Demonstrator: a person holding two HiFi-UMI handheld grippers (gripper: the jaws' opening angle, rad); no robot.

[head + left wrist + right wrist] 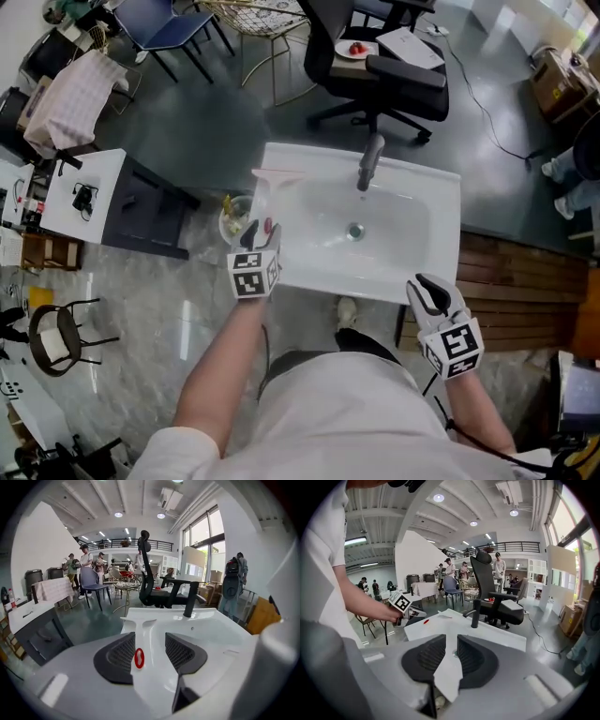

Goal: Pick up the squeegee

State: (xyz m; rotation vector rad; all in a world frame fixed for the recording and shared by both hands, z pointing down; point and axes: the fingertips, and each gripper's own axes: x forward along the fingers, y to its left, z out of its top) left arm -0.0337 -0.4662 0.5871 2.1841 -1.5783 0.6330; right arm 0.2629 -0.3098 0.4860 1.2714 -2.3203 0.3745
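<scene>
A white squeegee [269, 190] lies along the left rim of the white sink [427, 220], blade at the far end and a red loop [267, 226] at the near end of its handle. My left gripper [256, 234] hovers over that near end with its jaws open. In the left gripper view the squeegee [143, 625] runs away between the two pads [117, 656], with the red loop [139, 658] close to the left pad. My left gripper [149, 651] does not press on it. My right gripper [432, 293] sits at the sink's near right corner, its jaws [451, 654] narrowly apart and empty.
A dark faucet [369, 161] stands at the sink's back, with the drain [354, 231] in the basin. A small container [234, 217] sits just left of the sink beside a dark cabinet [141, 211]. A black office chair [380, 66] is behind it and wooden slats [525, 291] lie to the right.
</scene>
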